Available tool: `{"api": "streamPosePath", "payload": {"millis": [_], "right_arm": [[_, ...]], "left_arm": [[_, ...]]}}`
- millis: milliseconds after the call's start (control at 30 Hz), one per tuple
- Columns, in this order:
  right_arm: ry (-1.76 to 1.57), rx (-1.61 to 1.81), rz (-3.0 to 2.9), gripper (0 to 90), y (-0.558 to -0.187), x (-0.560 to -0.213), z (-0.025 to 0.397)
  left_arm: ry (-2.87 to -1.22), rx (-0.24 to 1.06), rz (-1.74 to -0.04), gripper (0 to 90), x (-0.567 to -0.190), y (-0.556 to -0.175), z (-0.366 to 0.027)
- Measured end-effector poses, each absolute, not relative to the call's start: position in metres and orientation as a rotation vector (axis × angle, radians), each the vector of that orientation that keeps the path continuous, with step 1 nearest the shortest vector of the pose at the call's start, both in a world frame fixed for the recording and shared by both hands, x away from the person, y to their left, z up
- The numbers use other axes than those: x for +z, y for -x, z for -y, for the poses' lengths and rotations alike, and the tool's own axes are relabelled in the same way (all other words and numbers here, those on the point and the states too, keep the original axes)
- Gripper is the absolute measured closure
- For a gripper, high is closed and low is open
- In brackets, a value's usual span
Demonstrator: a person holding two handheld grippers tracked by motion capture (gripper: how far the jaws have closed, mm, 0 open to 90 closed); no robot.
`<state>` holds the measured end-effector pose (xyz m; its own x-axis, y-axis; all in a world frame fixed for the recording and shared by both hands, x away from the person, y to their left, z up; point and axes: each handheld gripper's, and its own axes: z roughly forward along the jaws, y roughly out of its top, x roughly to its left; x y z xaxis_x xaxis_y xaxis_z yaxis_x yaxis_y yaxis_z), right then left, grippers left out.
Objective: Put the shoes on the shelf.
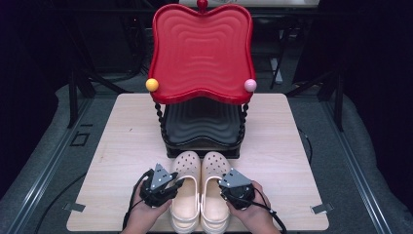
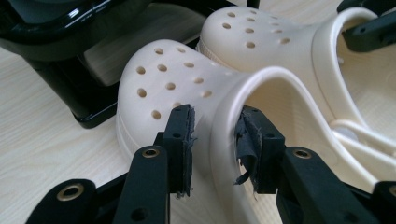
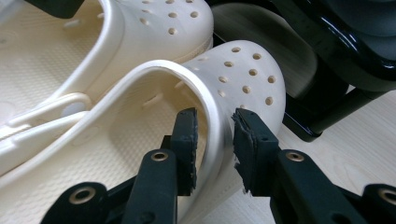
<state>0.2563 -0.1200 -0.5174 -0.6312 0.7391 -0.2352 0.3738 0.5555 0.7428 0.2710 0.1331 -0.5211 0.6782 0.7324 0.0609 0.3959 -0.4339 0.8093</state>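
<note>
From above, a pair of cream clogs lies side by side at the near edge of the wooden table point(image 1: 122, 131), toes touching the black lower shelf of a red-topped rack point(image 1: 202, 48); the left gripper point(image 1: 171, 187) sits at the left clog point(image 1: 185, 192) and the right gripper point(image 1: 225, 187) at the right clog point(image 1: 215, 192). Along the left gripper point(image 2: 215, 140), one jaw is outside and one inside the left clog's point(image 2: 168, 88) outer side wall, the pads close on the rim, though I cannot tell whether they pinch it. Along the right gripper point(image 3: 215, 140), the jaws straddle the right clog's point(image 3: 243, 79) outer rim the same way, again too close to call.
</note>
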Motion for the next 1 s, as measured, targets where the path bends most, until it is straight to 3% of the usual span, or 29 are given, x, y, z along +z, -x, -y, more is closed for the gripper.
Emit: {"api": "streamPosePath", "payload": {"millis": [400, 1000], "right_arm": [[-0.915, 0.915, -2.245, 69.8, -0.2608, -0.5224, 0.1202], [-0.940, 0.906, -2.177, 77.8, -0.2559, -0.5236, 0.1173]], "left_arm": [[-2.088, 0.562, -0.849, 67.2, -0.5267, -0.2738, -0.1299], [-2.089, 0.606, -0.851, 70.6, -0.5260, -0.2698, -0.1276]]}}
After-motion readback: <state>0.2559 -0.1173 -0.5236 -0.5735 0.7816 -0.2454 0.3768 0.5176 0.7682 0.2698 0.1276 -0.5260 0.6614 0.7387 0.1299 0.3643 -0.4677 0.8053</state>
